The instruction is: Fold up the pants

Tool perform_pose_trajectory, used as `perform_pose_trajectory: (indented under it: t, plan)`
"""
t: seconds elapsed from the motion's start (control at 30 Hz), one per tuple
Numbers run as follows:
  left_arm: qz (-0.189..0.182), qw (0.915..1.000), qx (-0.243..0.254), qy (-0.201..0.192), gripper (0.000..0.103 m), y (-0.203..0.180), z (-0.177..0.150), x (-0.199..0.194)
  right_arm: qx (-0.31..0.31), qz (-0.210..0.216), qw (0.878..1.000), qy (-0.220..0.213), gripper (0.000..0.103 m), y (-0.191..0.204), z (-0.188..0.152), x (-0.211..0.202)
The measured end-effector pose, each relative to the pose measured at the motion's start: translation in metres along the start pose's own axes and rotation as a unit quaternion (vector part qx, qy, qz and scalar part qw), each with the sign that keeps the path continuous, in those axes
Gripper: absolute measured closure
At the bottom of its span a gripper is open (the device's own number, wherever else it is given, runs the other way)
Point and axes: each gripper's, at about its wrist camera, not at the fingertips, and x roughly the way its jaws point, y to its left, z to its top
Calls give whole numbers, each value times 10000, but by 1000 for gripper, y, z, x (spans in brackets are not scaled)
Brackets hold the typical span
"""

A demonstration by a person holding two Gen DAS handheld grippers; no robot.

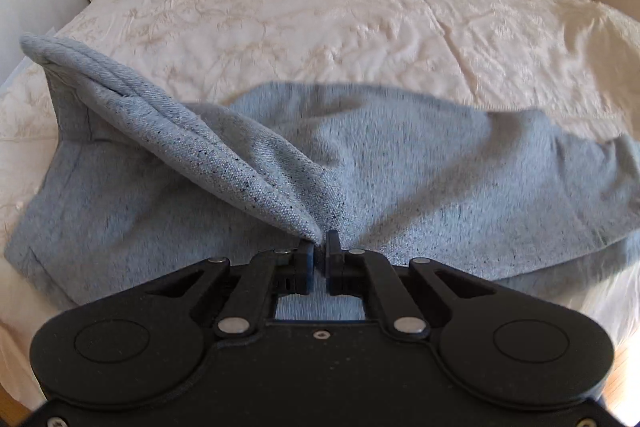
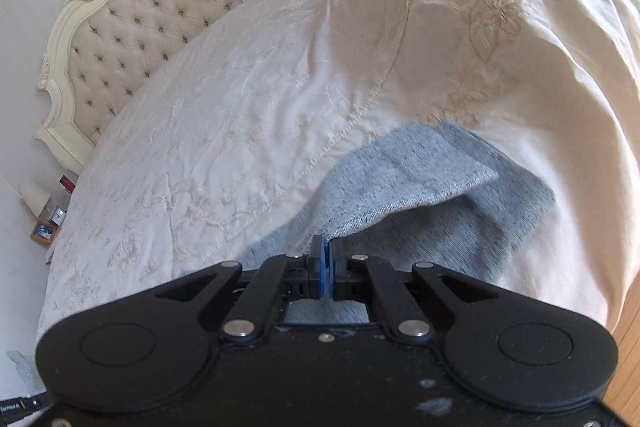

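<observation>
Pants (image 1: 360, 187) of pale grey-blue flecked knit cloth lie across the near edge of the bed, partly lifted off it. In the left wrist view a thick seamed edge, seemingly the waistband, rises from the cloth's far left corner and runs down to the left gripper (image 1: 319, 247), whose fingers are clamped on its tip. The rest of the garment sags flat and rumpled below it, toward the bed's near edge. In the right wrist view the right gripper (image 2: 328, 247) has its fingers pressed together on an edge of the same cloth, and a loose flap (image 2: 460, 179) hangs past them over the bed's side. Judging from this, the fold is under way but unfinished: both ends are pinched and raised, no neat layer lies settled, and the cloth must yet be laid over and smoothed. Beneath it spreads the cream embroidered bedspread (image 1: 320, 7), with a tufted cream headboard (image 2: 132, 39) beyond.
</observation>
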Motion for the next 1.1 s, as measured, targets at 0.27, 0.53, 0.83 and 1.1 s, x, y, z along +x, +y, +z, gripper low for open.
perform_pose_trajectory:
  t: [0.27, 0.53, 0.83, 1.1]
  plan:
    - [129, 9997, 13, -227, 96, -11, -42, -5, 17, -377, 9990, 235, 100, -22, -35, 15]
    - [-75, 9978, -11, -664, 96, 0, -41, -30, -59, -358, 9992, -142, 100, -8, -32, 2]
    - [39, 9992, 292, -269, 95, -8, -63, 15, 91, -623, 9979, -181, 100, -14, -37, -10]
    - [-273, 9958, 857, -184, 90, -13, -58, -12, 224, -793, 9966, -12, 100, -28, -52, 8]
